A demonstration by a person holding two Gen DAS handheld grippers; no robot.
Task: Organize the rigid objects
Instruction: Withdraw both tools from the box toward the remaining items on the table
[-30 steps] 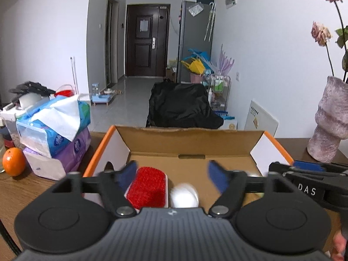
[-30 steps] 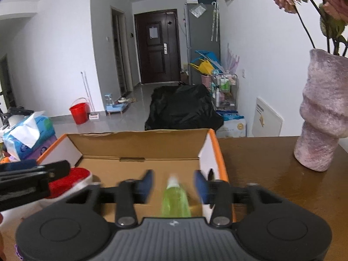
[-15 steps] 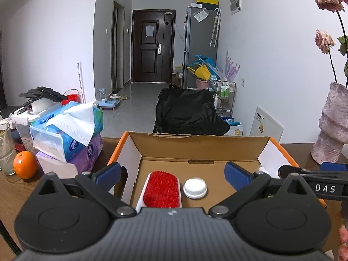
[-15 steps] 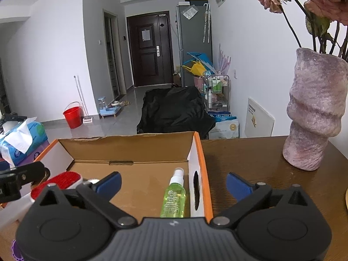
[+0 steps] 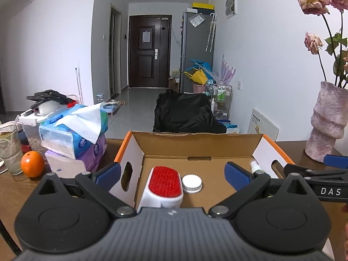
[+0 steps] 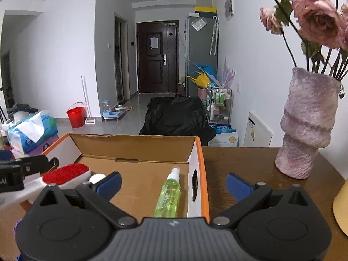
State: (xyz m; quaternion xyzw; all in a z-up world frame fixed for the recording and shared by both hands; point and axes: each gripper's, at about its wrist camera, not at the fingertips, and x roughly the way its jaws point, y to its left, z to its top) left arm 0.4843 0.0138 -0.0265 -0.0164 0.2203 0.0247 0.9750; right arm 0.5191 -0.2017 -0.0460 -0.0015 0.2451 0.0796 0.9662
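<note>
- The brown wooden table [image 6: 243, 165] held everything.
- An open cardboard box [image 5: 202, 140] with orange edges sat in the middle of it.
- A bumpy pink vase [image 6: 306, 126] with flowers stood to the right of the box, apart from it.
- A stack of tissue packs [image 5: 74, 139] sat just left of the box.
- An orange [image 5: 32, 163] lay beside the tissue stack.
- A glass [image 5: 8, 152] stood next to the orange, at the left edge.
</note>
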